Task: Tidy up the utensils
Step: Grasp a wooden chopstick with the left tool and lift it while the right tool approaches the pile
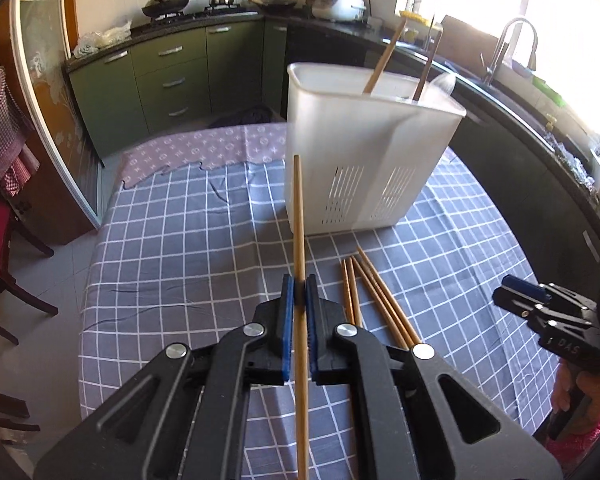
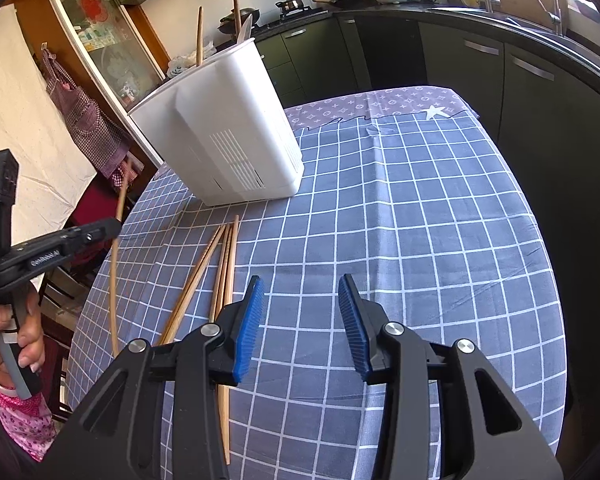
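My left gripper (image 1: 299,294) is shut on a single wooden chopstick (image 1: 299,216), held above the table with its tip pointing toward the white utensil holder (image 1: 364,148). Two sticks and a clear utensil stand in that holder. Several more chopsticks (image 1: 374,300) lie on the checked cloth just right of the left gripper. In the right wrist view my right gripper (image 2: 302,312) stands open over the cloth with nothing between its blue pads; the loose chopsticks (image 2: 220,264) lie under its left finger. The left gripper (image 2: 112,226) shows at the left edge, holding its chopstick (image 2: 114,280).
The table carries a blue checked cloth (image 1: 180,240) with a purple patterned strip at its far end. Green kitchen cabinets (image 1: 172,76), a stove with pans and a sink with a tap ring the room. A dark chair (image 1: 4,272) stands left of the table.
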`<state>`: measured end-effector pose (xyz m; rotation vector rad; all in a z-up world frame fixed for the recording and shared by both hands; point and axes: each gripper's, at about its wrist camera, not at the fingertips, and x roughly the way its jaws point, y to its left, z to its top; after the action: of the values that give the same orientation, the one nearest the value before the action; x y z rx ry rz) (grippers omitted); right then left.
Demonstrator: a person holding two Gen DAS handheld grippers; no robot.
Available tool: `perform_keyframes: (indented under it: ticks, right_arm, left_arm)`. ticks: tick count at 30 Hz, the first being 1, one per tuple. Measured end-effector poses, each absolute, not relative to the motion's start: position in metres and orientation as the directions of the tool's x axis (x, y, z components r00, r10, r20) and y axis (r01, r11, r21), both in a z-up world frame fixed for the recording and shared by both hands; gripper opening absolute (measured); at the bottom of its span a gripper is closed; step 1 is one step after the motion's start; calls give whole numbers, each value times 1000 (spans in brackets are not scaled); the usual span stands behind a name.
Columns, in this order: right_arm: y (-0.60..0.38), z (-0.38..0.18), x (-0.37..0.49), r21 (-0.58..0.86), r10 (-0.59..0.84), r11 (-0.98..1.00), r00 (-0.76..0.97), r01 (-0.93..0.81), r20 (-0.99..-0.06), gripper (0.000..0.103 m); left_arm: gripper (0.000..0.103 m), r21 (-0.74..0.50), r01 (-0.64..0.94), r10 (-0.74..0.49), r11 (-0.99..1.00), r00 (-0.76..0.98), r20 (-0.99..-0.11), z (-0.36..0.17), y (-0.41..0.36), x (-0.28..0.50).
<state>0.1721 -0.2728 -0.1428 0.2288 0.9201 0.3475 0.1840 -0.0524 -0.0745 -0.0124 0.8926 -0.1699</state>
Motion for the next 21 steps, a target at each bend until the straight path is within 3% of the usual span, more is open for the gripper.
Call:
perform_keyframes:
  ticks: [6, 10, 21]
  right_arm:
    - [-245, -147, 184, 311, 420, 906, 513, -289, -748, 39]
    - [-213, -155, 193, 191, 366, 913, 517, -362, -774, 39]
    - [-171, -179, 219, 84, 288, 915, 493, -394, -821, 39]
  left_arm:
    - [6, -72, 147, -158, 986, 733, -662, -44, -43, 151]
    - [6, -40, 146, -140, 988, 784, -604, -35, -45, 140]
    - [6, -45, 158, -154, 986, 791, -592, -33, -43, 131]
